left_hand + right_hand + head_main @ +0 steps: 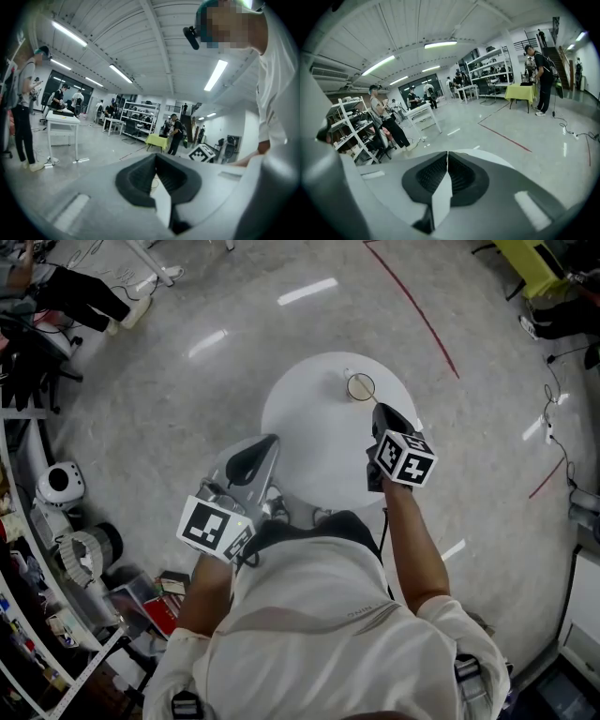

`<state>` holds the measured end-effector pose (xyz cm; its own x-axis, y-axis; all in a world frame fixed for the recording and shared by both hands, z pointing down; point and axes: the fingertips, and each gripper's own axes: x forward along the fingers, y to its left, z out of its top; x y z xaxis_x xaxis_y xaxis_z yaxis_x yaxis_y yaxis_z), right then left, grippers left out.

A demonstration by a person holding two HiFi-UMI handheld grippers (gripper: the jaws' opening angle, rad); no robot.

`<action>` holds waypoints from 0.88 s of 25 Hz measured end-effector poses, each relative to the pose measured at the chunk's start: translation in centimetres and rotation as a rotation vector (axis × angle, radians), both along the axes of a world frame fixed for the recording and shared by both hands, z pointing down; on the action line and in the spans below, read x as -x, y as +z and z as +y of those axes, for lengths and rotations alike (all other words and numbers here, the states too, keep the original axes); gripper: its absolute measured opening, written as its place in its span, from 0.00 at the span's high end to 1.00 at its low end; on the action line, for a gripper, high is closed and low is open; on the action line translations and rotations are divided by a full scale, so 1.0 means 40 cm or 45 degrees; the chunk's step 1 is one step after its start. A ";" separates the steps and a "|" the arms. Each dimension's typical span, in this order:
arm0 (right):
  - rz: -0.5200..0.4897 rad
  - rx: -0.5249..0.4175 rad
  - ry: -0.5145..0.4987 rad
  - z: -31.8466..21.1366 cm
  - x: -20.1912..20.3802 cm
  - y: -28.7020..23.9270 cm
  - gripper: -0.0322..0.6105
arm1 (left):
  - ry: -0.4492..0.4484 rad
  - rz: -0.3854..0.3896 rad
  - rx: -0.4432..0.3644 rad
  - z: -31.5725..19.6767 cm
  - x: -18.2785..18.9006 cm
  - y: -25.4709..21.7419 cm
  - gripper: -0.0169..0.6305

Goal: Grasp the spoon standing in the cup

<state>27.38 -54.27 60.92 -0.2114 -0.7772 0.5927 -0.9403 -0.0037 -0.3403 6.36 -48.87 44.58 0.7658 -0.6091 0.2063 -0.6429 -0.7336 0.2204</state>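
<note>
Round white table [309, 432], left gripper [270, 441] over its near-left edge, jaws together (nothing between them), right gripper [379, 411] pinched closed and empty, near the cup [361, 387] at the far edge, spoon [348, 375] perhaps the pale stub at its rim.

free: round table [309, 432] top before cup [361, 387] | obstacle: cup at far rim | floor [187, 381] open around

Bright ceiling strip lights [439, 44], glare streaks on glossy floor [141, 409]; fisheye warping, dark vignetted corners, soft near foreground
</note>
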 end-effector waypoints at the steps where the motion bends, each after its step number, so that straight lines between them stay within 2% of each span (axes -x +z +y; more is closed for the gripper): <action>1: 0.007 -0.032 -0.006 0.010 0.003 -0.030 0.94 | 0.012 0.004 -0.010 0.007 -0.004 -0.008 0.97; 7: 0.088 -0.266 -0.037 0.103 0.018 -0.223 0.94 | 0.065 0.040 -0.070 0.051 -0.008 -0.064 0.97; 16: 0.032 -0.592 -0.062 0.271 0.044 -0.516 0.94 | 0.144 0.094 -0.179 0.115 -0.034 -0.179 0.97; 22: 0.062 -0.733 -0.077 0.357 0.045 -0.634 0.94 | 0.196 0.102 -0.232 0.152 -0.060 -0.227 0.97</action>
<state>25.59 -40.01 35.55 -0.2489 -0.9645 0.0879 -0.9476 0.2238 -0.2279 8.78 -42.79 35.49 0.8619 -0.5057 0.0389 -0.5064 -0.8537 0.1213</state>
